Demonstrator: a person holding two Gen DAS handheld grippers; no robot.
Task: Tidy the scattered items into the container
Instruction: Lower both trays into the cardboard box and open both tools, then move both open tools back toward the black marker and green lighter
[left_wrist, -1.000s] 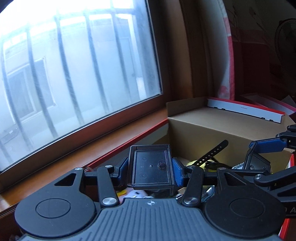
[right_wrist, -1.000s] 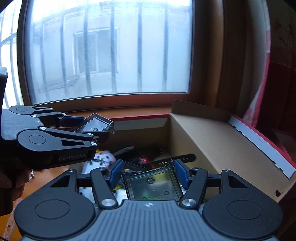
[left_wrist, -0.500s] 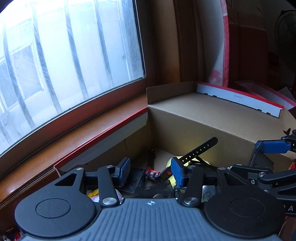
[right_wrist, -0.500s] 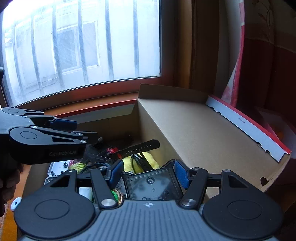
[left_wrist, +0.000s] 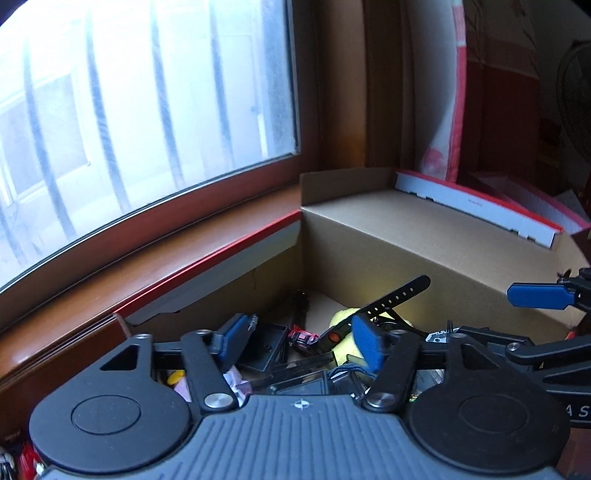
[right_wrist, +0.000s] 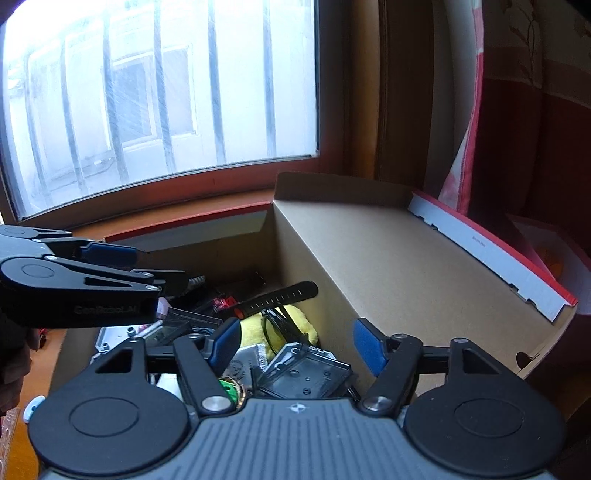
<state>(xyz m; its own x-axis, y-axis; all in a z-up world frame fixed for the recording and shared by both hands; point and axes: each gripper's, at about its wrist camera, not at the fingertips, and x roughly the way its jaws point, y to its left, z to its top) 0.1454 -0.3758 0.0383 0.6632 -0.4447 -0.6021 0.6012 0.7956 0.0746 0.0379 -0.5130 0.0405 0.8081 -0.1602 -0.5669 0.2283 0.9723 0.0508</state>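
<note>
Both my grippers hang over the box (right_wrist: 406, 258), left gripper (left_wrist: 301, 338) and right gripper (right_wrist: 295, 343) just opening with nothing between the pads, each case (right_wrist: 310, 369) lying inside, so I'd lift straight up without snagging the strap (right_wrist: 280, 295).

Lived-in home room: barred window (right_wrist: 162, 92) in wooden frame, red patterned curtain (right_wrist: 476, 122), standing fan (left_wrist: 576, 107) in corner, cardboard box (right_wrist: 406, 266) of household odds by the sill.
</note>
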